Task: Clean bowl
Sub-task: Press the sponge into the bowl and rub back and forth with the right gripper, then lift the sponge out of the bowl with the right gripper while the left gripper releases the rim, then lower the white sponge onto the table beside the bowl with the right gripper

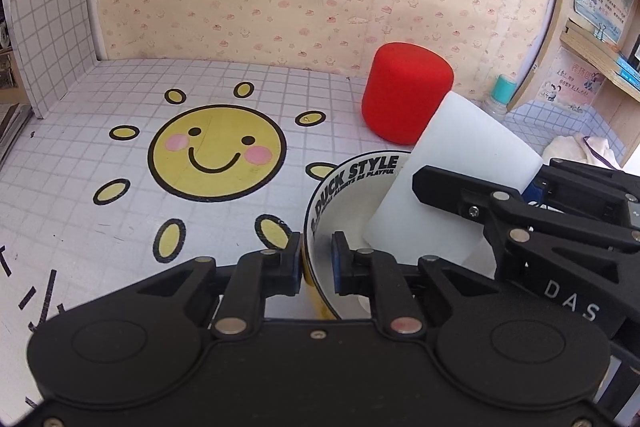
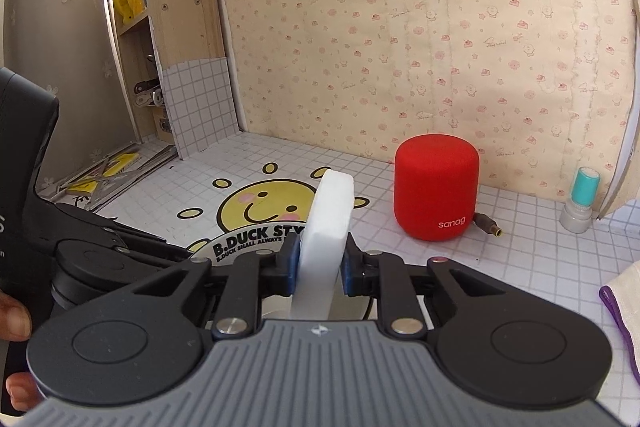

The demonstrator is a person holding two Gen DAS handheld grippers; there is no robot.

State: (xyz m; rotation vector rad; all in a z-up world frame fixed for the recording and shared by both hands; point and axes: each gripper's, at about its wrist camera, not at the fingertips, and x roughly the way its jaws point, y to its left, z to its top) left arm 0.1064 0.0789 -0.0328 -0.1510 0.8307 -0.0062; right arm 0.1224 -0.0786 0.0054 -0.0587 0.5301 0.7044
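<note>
A white bowl with a black "B.DUCK STYLE" band and yellow outside sits on the tiled table. My left gripper is shut on its near rim, one finger outside and one inside. My right gripper is shut on a white sponge block. The sponge reaches down into the bowl from the right in the left wrist view. In the right wrist view only part of the bowl's band shows behind the fingers.
A red cylindrical "sanag" speaker stands behind the bowl near the wallpapered wall, its cable plug beside it. A teal-capped small bottle stands at the right. A cloth lies at the right. Wooden shelves flank the table.
</note>
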